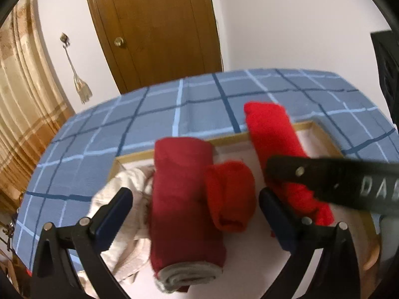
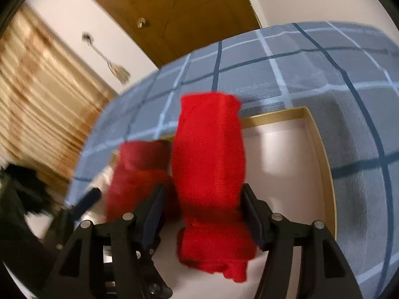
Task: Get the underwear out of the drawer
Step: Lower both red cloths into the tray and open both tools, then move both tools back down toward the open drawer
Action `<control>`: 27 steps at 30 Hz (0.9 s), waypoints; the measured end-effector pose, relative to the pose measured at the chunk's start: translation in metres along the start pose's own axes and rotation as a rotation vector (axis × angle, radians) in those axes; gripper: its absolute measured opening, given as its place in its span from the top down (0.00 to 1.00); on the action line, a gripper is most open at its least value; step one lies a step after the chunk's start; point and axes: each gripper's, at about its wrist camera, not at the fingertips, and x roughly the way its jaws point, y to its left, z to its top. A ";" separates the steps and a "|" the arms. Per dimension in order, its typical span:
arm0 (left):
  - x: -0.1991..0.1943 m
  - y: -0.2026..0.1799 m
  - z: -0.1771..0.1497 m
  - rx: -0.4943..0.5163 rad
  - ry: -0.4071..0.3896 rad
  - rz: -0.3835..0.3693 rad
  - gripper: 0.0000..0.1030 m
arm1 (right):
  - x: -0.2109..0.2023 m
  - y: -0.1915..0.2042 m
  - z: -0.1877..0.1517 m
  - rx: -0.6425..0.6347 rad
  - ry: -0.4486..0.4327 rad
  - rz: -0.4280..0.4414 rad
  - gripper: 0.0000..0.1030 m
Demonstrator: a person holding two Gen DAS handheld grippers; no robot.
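One checked blue bedcover (image 1: 154, 114) surrounds one open drawer (image 1: 326, 134) holding three red rolls and one pale cloth (image 1: 124, 186); the left gripper (image 1: 194, 209) gapes around two rolls, the right gripper (image 2: 203, 214) brackets the bright roll (image 2: 209, 164), jaws parted.

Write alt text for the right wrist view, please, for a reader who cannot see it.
The right gripper has its fingers on both sides of a bright red rolled garment in a white drawer. A darker red roll lies left; blue checked bedding behind.
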 end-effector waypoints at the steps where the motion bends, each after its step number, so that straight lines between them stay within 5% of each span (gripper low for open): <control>1: -0.005 0.000 0.000 0.002 -0.017 -0.003 0.00 | -0.006 0.000 -0.001 0.006 -0.019 0.007 0.39; 8: -0.048 0.003 -0.014 -0.003 -0.118 -0.067 0.00 | -0.052 0.003 -0.025 -0.010 -0.143 0.003 0.39; 13: -0.067 0.005 -0.033 -0.020 -0.121 -0.118 0.01 | -0.073 0.011 -0.053 -0.054 -0.181 0.002 0.39; 27: -0.095 0.004 -0.077 -0.018 -0.123 -0.119 0.00 | -0.101 0.026 -0.108 -0.124 -0.217 -0.005 0.39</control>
